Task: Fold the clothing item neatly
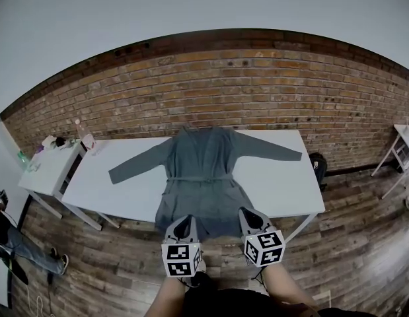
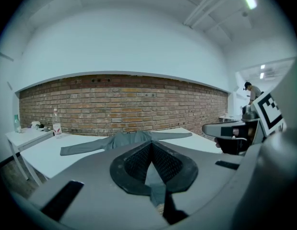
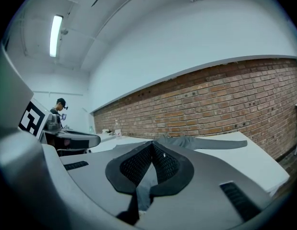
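1. Brick wall runs across the back of the frame, and in front of it stands a white desk with the grey robe spread flat at the centre, collar toward the wall.
2. Both sleeves lie stretched out, one toward the left of the frame and one toward the right. A belt crosses the waist, and the hem drapes over the near edge of the desk.
3. My left gripper is fully closed, with a pinch of grey hem cloth caught between its pads. My right gripper is closed the same way on the hem, a little further right.
4. I judge the step in hand to be taking the hem by its two corners, either to draw the skirt flat or to start the first fold.
5. To do it well, I should move both grippers together at the same height, so the hem stays a straight, taut line and the cloth does not skew.
6. I should pull gently; a hard tug could drag the whole robe off the desk edge.
7. With the sleeves spread wide, I expect them to need folding inward for a tidy result.
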